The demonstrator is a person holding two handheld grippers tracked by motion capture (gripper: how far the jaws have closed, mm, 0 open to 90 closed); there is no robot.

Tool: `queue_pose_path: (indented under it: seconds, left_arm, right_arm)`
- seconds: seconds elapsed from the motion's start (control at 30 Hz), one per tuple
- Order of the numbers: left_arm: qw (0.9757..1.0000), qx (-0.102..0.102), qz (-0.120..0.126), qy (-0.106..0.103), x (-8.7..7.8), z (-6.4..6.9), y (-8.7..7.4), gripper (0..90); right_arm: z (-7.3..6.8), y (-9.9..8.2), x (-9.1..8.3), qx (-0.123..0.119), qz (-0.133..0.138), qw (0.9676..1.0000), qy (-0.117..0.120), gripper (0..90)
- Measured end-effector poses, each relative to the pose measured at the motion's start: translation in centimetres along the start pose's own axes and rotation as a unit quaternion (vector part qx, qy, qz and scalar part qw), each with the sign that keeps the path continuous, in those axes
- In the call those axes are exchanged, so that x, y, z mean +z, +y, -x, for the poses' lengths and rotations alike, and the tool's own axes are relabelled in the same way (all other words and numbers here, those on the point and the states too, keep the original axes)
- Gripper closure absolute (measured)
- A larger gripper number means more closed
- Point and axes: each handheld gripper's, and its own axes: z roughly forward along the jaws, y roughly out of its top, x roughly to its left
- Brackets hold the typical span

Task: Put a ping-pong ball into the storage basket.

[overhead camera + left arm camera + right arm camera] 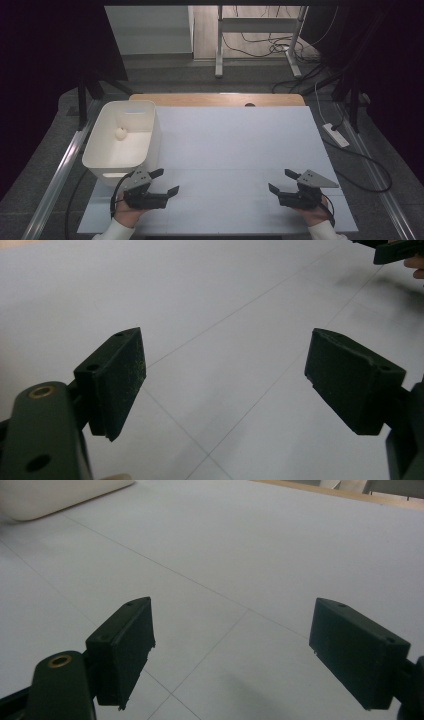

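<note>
White ball (120, 133) sits inside the white tub (150, 142) at the table's far left; left gripper (162, 182) hovers just beside the tub, jaws spread and empty, right gripper (280, 181) likewise agape, well apart; a careless left reach could knock the tub's near wall

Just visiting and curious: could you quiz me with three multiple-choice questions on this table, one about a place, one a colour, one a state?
1. Where is the ball? A in the bin B on the mat C in a gripper
2. What colour is the bin? A black B white C red
3. How are the left gripper jaws? A open, empty B shut on the ball C shut on a cable

Answers: 1 A, the ball lies on the bin's floor. 2 B, its walls are white. 3 A, bare mat shows between the jaws.
</note>
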Motion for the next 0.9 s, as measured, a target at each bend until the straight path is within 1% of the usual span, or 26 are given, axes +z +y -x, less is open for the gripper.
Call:
queue_pose_path:
  seconds: [0.13,0.3,0.43,0.67,0.9]
  left_arm:
    - [0.9999,-0.01,0.0,0.007,-0.5,-0.5,-1.1,17.8]
    - [0.9999,-0.013,0.001,0.01,-0.7,-0.7,-1.7,17.8]
    - [0.9998,-0.018,0.004,0.011,-0.6,-0.9,-1.8,17.8]
    - [0.9999,-0.009,0.001,0.008,0.0,-0.7,-1.6,18.0]
    - [0.9999,-0.009,0.002,0.009,0.2,-0.7,-1.6,18.8]
  right_arm:
    - [-0.1,0.0,0.0,-0.002,-0.002,1.0,0.003,18.2]
    - [-0.1,0.0,0.1,-0.003,-0.004,1.0,0.004,18.2]
    - [-0.1,-0.1,0.2,-0.003,-0.004,1.0,0.005,18.2]
    - [-0.1,-0.1,0.1,-0.004,-0.005,1.0,0.004,18.2]
    - [-0.1,-0.1,0.0,-0.004,-0.003,1.0,0.004,18.2]
